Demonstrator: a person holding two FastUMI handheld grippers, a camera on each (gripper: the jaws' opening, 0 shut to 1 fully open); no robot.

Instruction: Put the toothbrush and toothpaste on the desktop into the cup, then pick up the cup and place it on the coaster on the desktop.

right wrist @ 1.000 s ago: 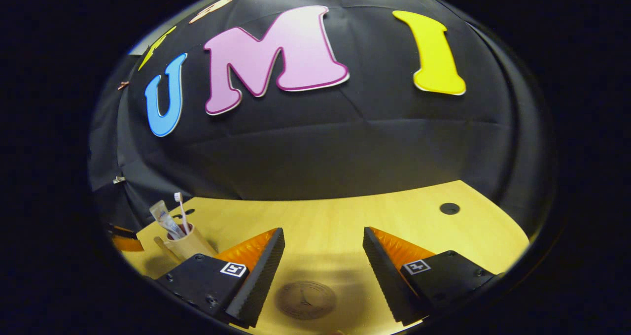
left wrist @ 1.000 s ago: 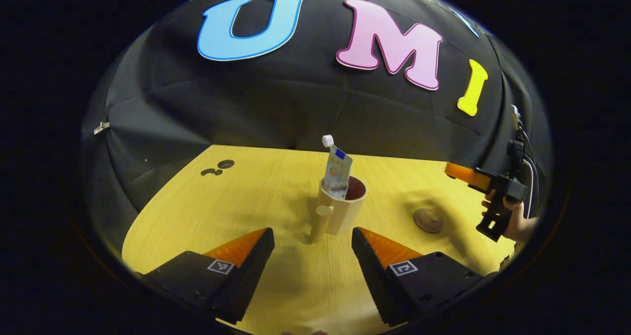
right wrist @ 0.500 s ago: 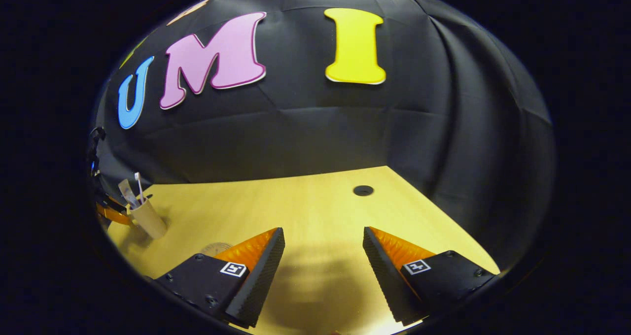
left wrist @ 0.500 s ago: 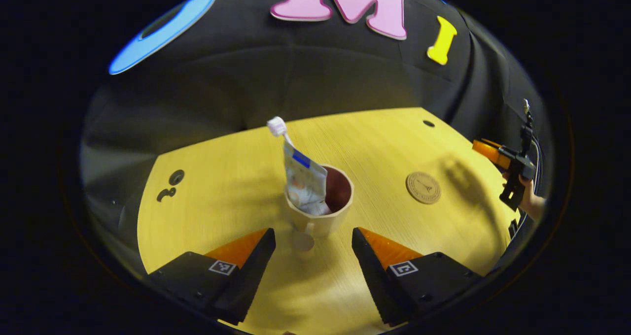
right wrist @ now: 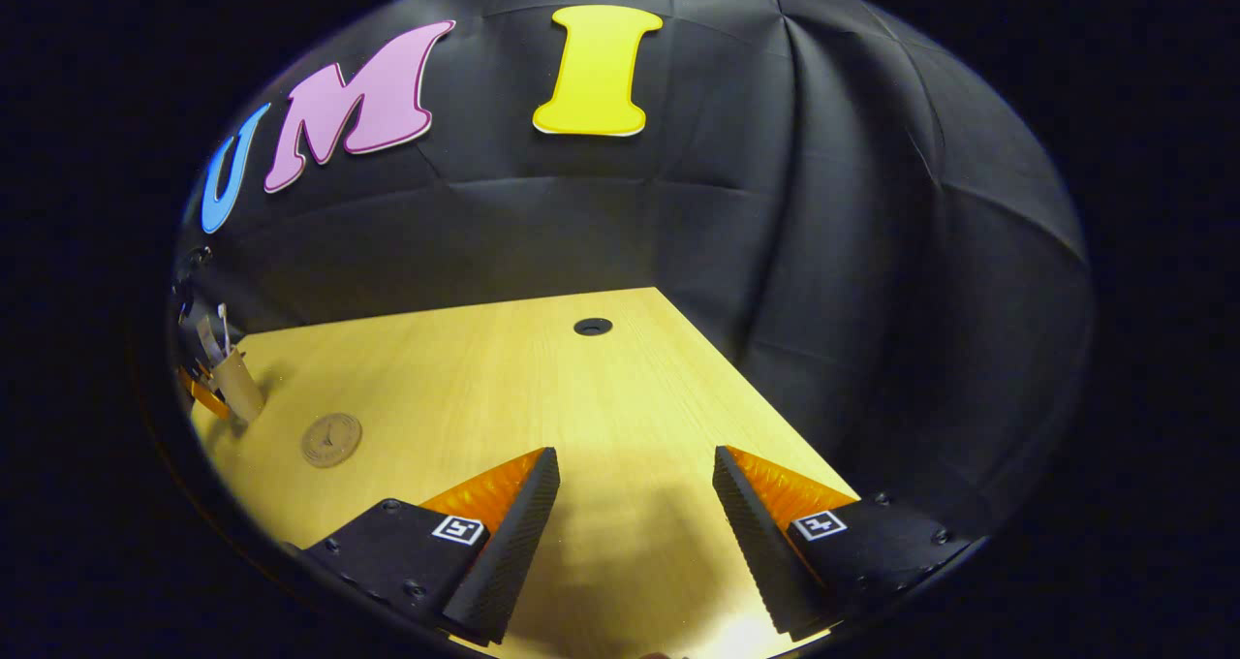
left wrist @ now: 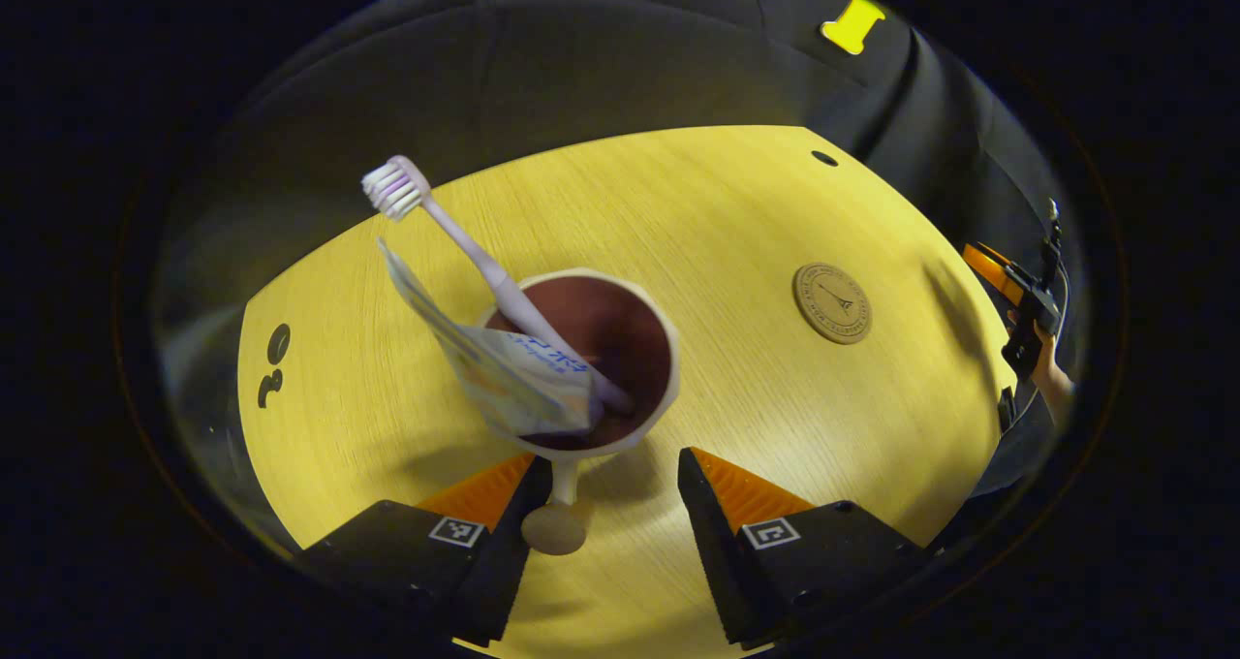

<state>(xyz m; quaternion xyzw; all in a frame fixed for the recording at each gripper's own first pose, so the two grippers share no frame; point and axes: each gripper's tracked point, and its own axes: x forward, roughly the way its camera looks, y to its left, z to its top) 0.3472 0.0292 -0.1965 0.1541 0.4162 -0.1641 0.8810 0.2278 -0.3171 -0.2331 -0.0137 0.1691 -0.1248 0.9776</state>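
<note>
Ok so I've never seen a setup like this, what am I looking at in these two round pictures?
A person holds a hand tool with a two-finger claw in each hand, with a camera on each. The left gripper view looks down past the left claw, open around the handle of a cup without pinching it. The cup holds a toothbrush and toothpaste. A round coaster lies apart on the yellow desktop. The right gripper view shows the right claw, open and holding nothing.
</note>
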